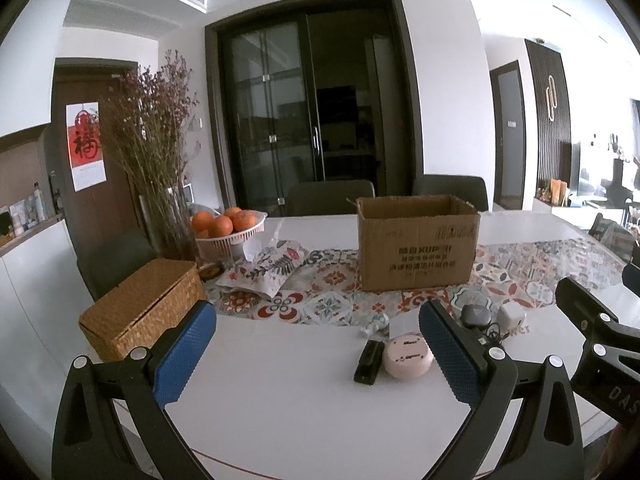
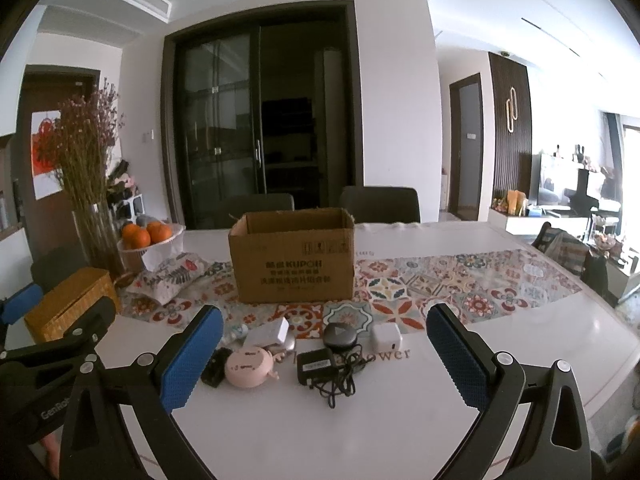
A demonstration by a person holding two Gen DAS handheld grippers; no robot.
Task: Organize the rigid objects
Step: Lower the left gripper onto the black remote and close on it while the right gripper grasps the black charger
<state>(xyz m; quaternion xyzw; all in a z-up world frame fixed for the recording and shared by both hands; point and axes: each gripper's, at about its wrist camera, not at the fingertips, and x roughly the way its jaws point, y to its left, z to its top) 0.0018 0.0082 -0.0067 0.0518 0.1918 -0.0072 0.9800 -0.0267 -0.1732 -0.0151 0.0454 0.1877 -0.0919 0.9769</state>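
Note:
Several small rigid items lie grouped on the white table [image 2: 400, 420]: a pink round case [image 2: 247, 366], a small black block [image 2: 215, 370], a white box [image 2: 267, 334], a dark round puck [image 2: 339, 335], a white cube charger [image 2: 385, 338] and a black adapter with a tangled cable [image 2: 316, 366]. Behind them an open cardboard box [image 2: 292, 256] stands on the patterned runner. My right gripper [image 2: 324, 360] is open just in front of the group, holding nothing. My left gripper [image 1: 318, 354] is open too, left of the pink case [image 1: 407, 355] and the black block [image 1: 368, 366].
A wicker basket [image 1: 140, 312] sits at the left, and behind it are a glass vase of dried flowers [image 1: 168, 228], a bowl of oranges [image 1: 228, 224] and a floral pouch [image 1: 264, 268]. Two chairs stand behind the table. The patterned runner [image 2: 460, 284] stretches to the right.

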